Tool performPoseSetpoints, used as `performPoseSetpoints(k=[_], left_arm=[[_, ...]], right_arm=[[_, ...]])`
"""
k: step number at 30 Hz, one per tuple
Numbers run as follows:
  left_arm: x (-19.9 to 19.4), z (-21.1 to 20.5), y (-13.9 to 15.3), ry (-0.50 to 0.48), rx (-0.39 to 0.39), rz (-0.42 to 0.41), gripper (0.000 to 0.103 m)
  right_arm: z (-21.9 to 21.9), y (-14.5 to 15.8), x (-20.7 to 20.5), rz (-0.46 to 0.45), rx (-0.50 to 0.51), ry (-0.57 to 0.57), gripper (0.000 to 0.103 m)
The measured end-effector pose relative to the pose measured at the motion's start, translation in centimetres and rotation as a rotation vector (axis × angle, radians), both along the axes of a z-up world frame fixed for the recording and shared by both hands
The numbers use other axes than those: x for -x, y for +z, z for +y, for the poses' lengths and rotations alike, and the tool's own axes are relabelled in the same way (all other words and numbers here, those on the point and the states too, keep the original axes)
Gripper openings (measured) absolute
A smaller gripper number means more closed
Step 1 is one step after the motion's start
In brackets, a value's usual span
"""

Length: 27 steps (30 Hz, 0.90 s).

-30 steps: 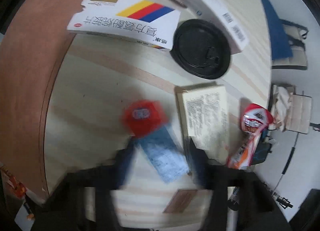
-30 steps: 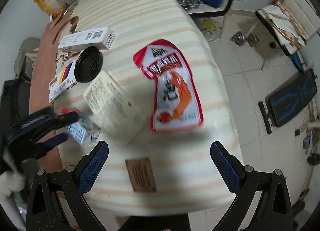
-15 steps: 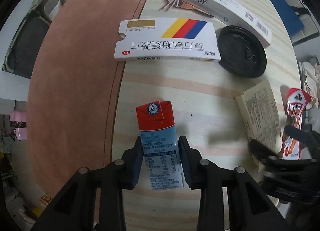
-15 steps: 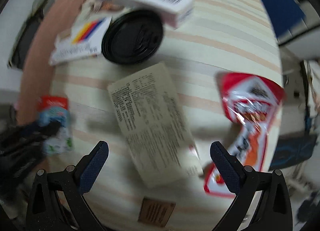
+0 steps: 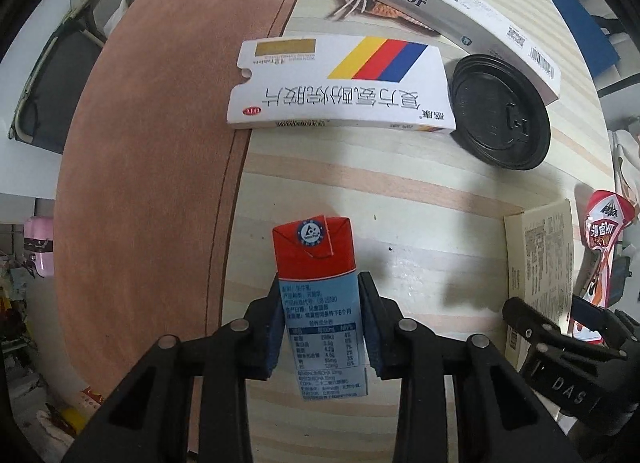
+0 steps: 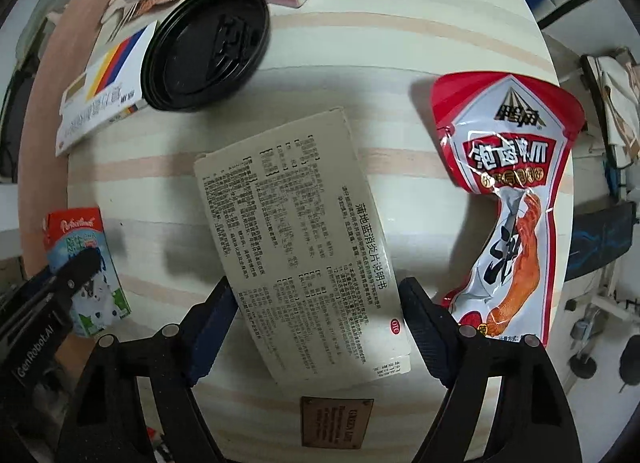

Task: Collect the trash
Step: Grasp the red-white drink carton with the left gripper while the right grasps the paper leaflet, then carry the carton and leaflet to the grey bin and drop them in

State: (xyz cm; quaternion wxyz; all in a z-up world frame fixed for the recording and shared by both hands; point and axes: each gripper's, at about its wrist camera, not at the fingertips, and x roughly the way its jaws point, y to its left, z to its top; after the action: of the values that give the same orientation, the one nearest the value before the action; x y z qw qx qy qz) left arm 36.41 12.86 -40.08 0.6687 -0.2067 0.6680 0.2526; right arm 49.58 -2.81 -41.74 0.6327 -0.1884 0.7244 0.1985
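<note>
My left gripper (image 5: pixel 320 303) is shut on a small red and blue milk carton (image 5: pixel 318 299) that lies on the striped cloth; the carton also shows in the right wrist view (image 6: pixel 86 263). My right gripper (image 6: pixel 316 315) is open, its fingers on either side of a folded paper leaflet (image 6: pixel 304 239), not pressing it. A red and white snack wrapper (image 6: pixel 508 199) lies just right of the leaflet.
A black cup lid (image 5: pixel 502 111), a white medicine box with coloured stripes (image 5: pixel 340 87) and a long white "Doctor" box (image 5: pixel 452 11) lie at the far side. The brown table edge (image 5: pixel 152 183) runs along the left. A brown label (image 6: pixel 334 421) is sewn on the cloth.
My left gripper has closed on the milk carton and holds it steady. My right gripper has moved in over the leaflet and its fingers have narrowed around it.
</note>
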Motion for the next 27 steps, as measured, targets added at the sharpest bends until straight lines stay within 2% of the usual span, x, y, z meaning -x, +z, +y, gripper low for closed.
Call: performPoseSetpoints(k=[8, 13, 19, 27], left_arm=[[-0.6, -1.5, 2.7, -0.036, -0.063, -0.035, 0.029], [0.3, -2.3, 5.3, -0.049, -0.088, -0.079, 0.029], [3.6, -4.4, 8.6, -0.078, -0.131, -0.157, 0.029], [11.5, -4.7, 13.2, -0.1, -0.121, -0.284, 0.029]], right_arm=[[0.6, -0.1, 3.2, -0.073, -0.002, 0.033, 0.081], [-1.2, 1.5, 4.7, -0.093, -0.042, 0.018, 0.081], [-3.6, 4.9, 7.0, -0.138, -0.119, -0.017, 0.081], [-6.3, 11.7, 14.6, -0.207, -0.226, -0.089, 0.081]])
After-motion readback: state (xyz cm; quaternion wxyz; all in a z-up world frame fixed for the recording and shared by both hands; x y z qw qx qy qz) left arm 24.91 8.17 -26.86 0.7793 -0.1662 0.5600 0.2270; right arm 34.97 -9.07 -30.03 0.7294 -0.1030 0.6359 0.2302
